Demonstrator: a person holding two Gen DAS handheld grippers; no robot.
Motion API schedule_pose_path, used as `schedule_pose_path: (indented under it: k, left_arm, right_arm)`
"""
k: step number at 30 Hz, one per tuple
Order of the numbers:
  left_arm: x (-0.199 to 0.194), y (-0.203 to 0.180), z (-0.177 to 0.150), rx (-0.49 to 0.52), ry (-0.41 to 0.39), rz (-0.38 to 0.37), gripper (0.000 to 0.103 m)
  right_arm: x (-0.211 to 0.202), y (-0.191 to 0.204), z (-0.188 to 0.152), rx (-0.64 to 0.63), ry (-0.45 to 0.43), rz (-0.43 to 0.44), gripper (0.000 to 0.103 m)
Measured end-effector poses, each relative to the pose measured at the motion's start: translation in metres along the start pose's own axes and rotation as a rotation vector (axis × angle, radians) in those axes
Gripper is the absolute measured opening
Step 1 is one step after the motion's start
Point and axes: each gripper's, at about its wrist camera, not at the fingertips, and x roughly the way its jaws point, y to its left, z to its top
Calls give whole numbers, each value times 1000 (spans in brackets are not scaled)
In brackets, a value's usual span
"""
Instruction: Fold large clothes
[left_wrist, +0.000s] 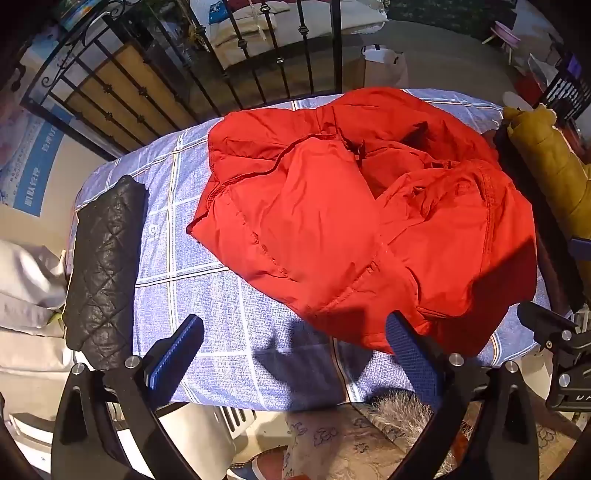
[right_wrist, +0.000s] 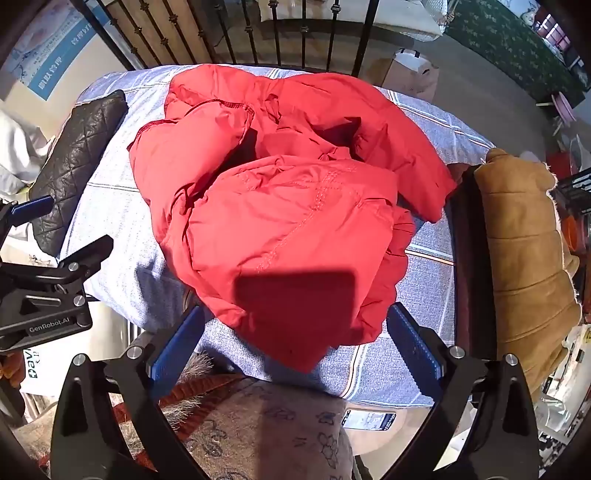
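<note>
**A:** What do we see from the left wrist?

**B:** We see a red jacket (left_wrist: 354, 218) lying in a crumpled heap on the blue checked sheet (left_wrist: 207, 291). It sits in the middle and toward the right side. A black quilted thing (left_wrist: 105, 266), folded flat, lies on the left edge of the sheet, apart from the jacket. Our left gripper (left_wrist: 295, 354) hangs above the near edge of the sheet. Its blue fingers (left_wrist: 173, 358) are spread wide with nothing between them. The right one shows in front of the jacket's near edge.

**A:** And from the right wrist?

**B:** We look almost straight down on the same red jacket (right_wrist: 288, 206), still all bunched up. The black quilted thing (right_wrist: 74, 173) is off to the left. A tan puffy coat (right_wrist: 524, 258) lies at the right edge. Our right gripper (right_wrist: 295, 347) is over the jacket's near corner. Its blue fingers (right_wrist: 413, 347) are spread wide on each side of that corner and hold nothing.
</note>
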Motion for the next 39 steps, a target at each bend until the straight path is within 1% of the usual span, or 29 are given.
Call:
schedule_pose_path:
  k: [1,2,3,4,9,10,12,18,25,39]
  left_arm:
    - [-1,0,0,1,-5,0,97]
    - [0,0,1,0,19,-2,97]
    - [0,0,1,2,19,-1,97]
    - [0,0,1,4,19,2,97]
    - [-2,1,1,9,23,4,97]
    - [2,3,1,-6,26,0,97]
    - [2,3,1,-5,27,1,97]
    - [2,2,1,-6,29,3,97]
    - [7,-1,-9,-19,24,4,97]
    - [8,1,-9,-16,30,-2,97]
  right_arm:
    - [-1,0,0,3,-4,-1,97]
    - [-1,-1,-1,7,-10,-1,97]
    - [-3,-2,-1,12,-17,-3,97]
    - [0,1,1,-5,18,-10,97]
    - [0,6,0,-3,18,-9,97]
    - [0,8,0,-4,20,-8,97]
    - [4,-1,1,3,30,16,97]
    - [3,0,-1,-3,30,19,97]
    - [4,0,-2,-3,29,19,97]
    - [4,1,-4,-4,30,20,97]
